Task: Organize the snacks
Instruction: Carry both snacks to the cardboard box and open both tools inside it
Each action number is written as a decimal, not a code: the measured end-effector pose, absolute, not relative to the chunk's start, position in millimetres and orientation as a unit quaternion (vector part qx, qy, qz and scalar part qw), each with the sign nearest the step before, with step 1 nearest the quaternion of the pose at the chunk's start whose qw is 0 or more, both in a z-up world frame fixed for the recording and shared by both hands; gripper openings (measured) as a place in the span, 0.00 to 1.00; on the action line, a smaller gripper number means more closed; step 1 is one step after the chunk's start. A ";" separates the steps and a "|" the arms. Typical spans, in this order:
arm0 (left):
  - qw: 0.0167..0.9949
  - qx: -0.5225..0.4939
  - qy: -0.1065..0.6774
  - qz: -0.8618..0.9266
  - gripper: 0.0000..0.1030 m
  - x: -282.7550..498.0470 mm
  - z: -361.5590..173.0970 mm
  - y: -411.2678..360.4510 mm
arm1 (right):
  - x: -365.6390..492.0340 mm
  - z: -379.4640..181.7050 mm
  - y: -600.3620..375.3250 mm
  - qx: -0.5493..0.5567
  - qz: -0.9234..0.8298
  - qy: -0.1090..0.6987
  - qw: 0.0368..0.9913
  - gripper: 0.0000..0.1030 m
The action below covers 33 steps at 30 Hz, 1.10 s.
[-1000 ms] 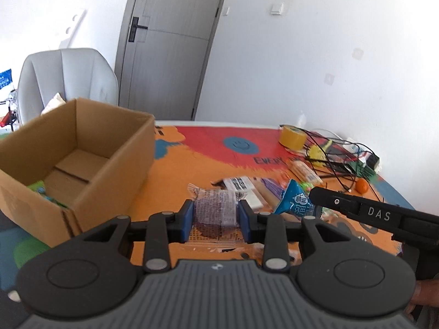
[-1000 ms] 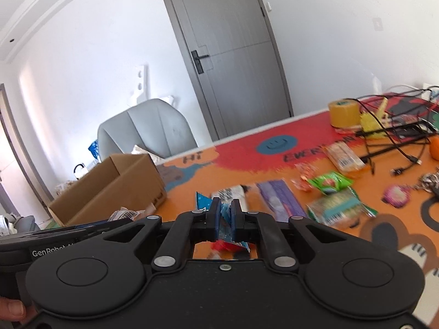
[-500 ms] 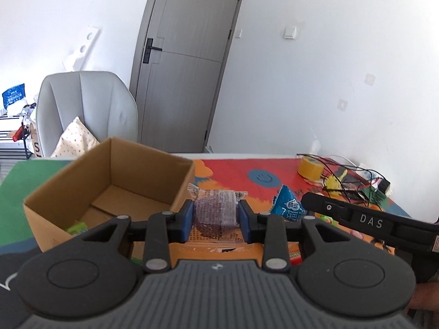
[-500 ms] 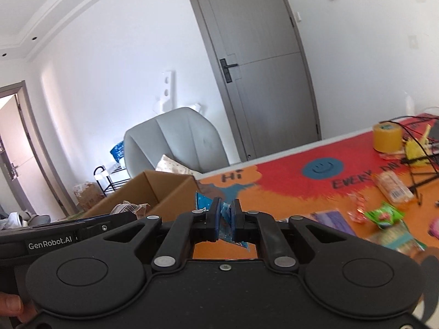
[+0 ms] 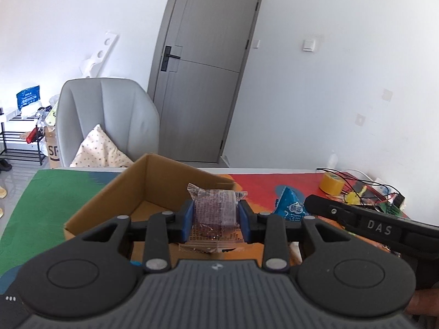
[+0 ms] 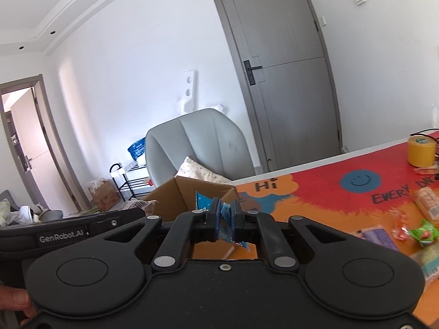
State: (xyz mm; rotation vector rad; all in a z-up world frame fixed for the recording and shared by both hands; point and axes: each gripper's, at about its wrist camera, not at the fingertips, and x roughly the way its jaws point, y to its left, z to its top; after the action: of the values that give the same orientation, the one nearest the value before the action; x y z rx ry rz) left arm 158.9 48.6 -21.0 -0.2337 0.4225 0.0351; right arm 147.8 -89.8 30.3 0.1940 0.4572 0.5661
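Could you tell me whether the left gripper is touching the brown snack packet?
Touching: the left wrist view shows the left gripper with both blue pads pressed against the brown snack packet.

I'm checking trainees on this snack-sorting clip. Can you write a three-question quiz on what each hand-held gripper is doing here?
1. True or false: the left hand-held gripper is shut on a clear packet of a dark brown snack.
2. What does the right hand-held gripper hold? A) a roll of yellow tape B) a blue snack packet C) a green candy
3. Fill in: beyond both grippers stands an open cardboard ____.

Key
1. True.
2. B: the blue snack packet is pinched between its pads; the yellow tape and the green candy lie on the table mat.
3. Box: the cardboard box.
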 end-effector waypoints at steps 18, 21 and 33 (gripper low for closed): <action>0.963 -0.144 0.226 0.040 0.32 174.8 -37.2 100.0 | 155.2 33.2 -45.0 0.076 0.296 0.231 0.924 0.09; 0.963 -0.146 0.225 0.042 0.36 176.0 -38.3 104.2 | 154.9 33.3 -39.0 0.075 0.299 0.229 0.923 0.09; 0.956 -0.165 0.233 0.062 0.59 169.8 -36.7 115.5 | 163.7 33.1 -30.1 0.082 0.306 0.227 0.921 0.23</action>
State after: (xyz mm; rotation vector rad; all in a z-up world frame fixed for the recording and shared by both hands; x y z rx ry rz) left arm 169.8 115.5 -36.7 -0.3339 0.4733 0.1262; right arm 163.7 -30.1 33.1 0.1688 0.4656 0.6280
